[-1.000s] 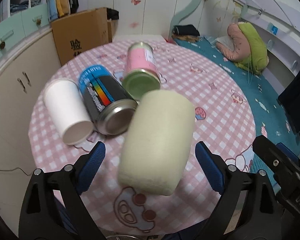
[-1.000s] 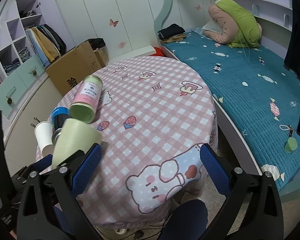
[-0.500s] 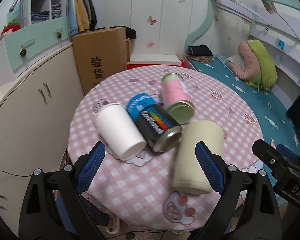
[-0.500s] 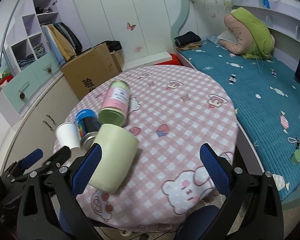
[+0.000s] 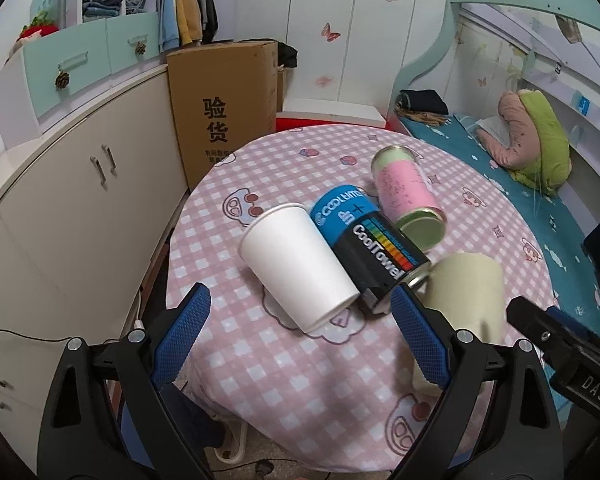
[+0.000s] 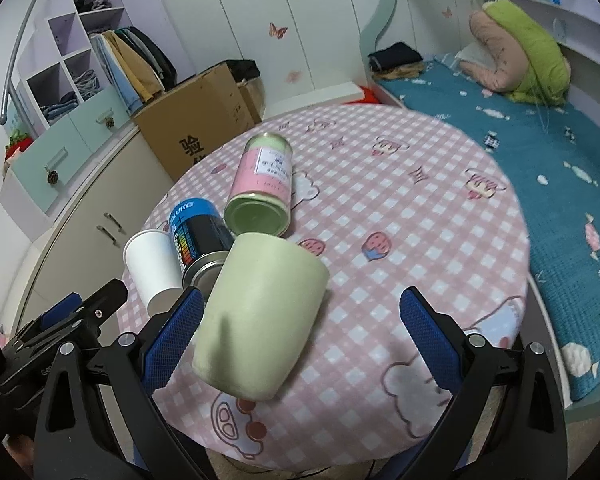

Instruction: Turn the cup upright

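A pale green cup [image 6: 260,316] lies on its side near the front edge of the round table [image 6: 420,220]; it also shows in the left wrist view [image 5: 466,296], partly behind a finger. A white paper cup [image 5: 296,264] lies on its side at the left, also in the right wrist view [image 6: 154,270]. My left gripper [image 5: 300,336] is open and empty, held off the table's front left, in front of the white cup. My right gripper [image 6: 300,328] is open and empty, with the green cup between its fingers' lines but apart.
A blue and black can [image 5: 374,248] and a pink and green can [image 5: 408,196] lie on their sides beside the cups. A cardboard box [image 5: 220,112] and a cabinet [image 5: 60,200] stand left. A bed [image 6: 540,152] lies right.
Both grippers have pulled back and away from the table. The left view has swung left, from the green cup toward the white cup. The green cup stays on its side.
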The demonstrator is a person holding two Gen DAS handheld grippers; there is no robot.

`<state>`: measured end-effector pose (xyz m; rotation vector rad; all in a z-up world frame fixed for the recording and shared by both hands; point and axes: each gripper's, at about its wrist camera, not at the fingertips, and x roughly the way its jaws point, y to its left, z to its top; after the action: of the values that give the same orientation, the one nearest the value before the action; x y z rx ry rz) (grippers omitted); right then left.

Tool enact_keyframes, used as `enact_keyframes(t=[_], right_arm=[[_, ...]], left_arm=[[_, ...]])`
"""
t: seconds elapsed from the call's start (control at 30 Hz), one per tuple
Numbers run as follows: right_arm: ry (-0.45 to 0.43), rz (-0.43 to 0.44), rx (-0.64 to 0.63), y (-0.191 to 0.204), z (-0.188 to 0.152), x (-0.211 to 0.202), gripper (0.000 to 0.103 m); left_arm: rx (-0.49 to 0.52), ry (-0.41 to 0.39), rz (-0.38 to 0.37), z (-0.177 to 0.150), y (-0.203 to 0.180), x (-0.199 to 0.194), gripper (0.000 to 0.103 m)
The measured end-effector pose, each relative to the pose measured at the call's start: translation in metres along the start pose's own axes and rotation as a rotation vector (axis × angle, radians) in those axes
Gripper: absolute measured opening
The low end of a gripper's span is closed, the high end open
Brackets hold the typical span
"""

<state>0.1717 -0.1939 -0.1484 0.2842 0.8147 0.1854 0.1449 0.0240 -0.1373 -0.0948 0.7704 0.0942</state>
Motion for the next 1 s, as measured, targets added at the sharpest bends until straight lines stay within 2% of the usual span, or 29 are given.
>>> enact_keyframes(t=[0.27, 0.73, 1.0], right_arm=[[0.07, 0.064, 0.033, 0.01, 0.003, 0.028, 0.095], [0.137, 0.07, 0.073, 0.011, 0.007, 0.055, 0.095], [0.219, 0.138, 0.148, 0.0, 0.004, 0.078, 0.095]], left_arm=[[-0.011, 0.006, 0.018, 0.007, 0.016, 0.009, 0.092], [-0.026, 0.012, 0.029, 0.014, 0.039, 0.016, 0.092], [-0.038, 0.017, 0.026, 0.015, 0.045, 0.02, 0.092]])
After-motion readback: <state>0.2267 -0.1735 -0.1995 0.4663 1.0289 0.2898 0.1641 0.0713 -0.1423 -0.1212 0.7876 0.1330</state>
